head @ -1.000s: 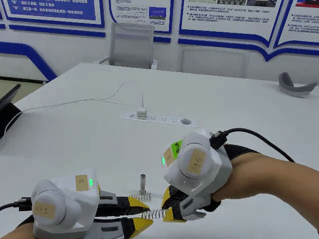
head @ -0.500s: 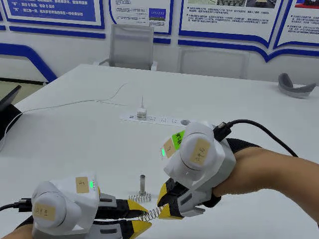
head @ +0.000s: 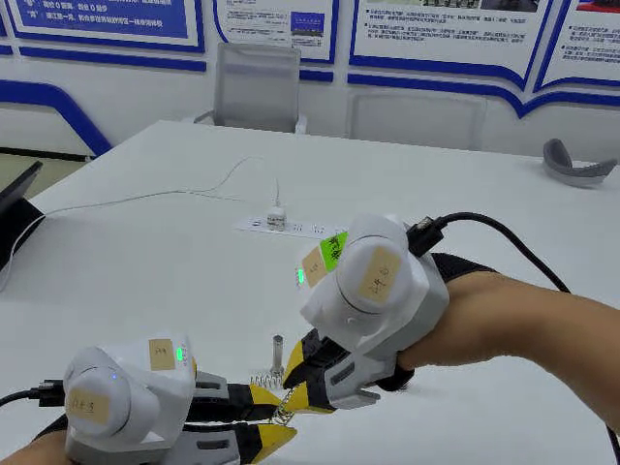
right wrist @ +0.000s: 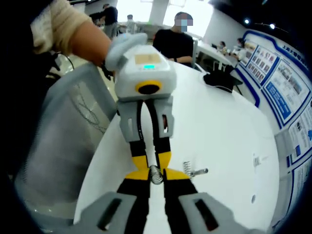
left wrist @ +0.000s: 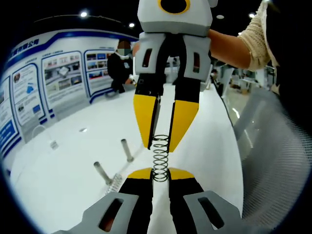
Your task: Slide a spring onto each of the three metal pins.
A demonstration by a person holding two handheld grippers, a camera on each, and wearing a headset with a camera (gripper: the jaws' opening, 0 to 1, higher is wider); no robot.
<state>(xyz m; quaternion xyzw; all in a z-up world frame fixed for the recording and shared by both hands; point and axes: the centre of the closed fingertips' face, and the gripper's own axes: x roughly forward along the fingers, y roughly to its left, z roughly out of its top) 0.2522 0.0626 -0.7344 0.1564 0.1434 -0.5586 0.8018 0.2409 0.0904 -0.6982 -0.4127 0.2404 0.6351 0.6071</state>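
A thin steel spring (left wrist: 160, 158) runs between my two grippers, each holding one end. My left gripper (left wrist: 160, 174) is shut on its near end, low in the left gripper view. My right gripper (right wrist: 155, 175) is shut on the other end (right wrist: 155, 174). In the head view the left gripper (head: 274, 423) lies at the bottom left and the right gripper (head: 291, 389) meets it tip to tip over the spring (head: 284, 411). A short metal pin (head: 278, 353) stands upright just behind them, with a second spring (head: 262, 381) lying at its foot. Two pins (left wrist: 127, 150) (left wrist: 101, 172) show to the left.
A white power strip (head: 291, 228) with a plugged adapter and thin cable lies mid-table. A grey chair (head: 257, 87) stands at the far edge, a grey curved band (head: 576, 165) at the right, and a dark device (head: 15, 213) at the left edge. People stand in the background.
My right gripper has moved left and closer to the left gripper, so the stretch of spring showing between the two has become shorter. The left gripper has hardly moved.
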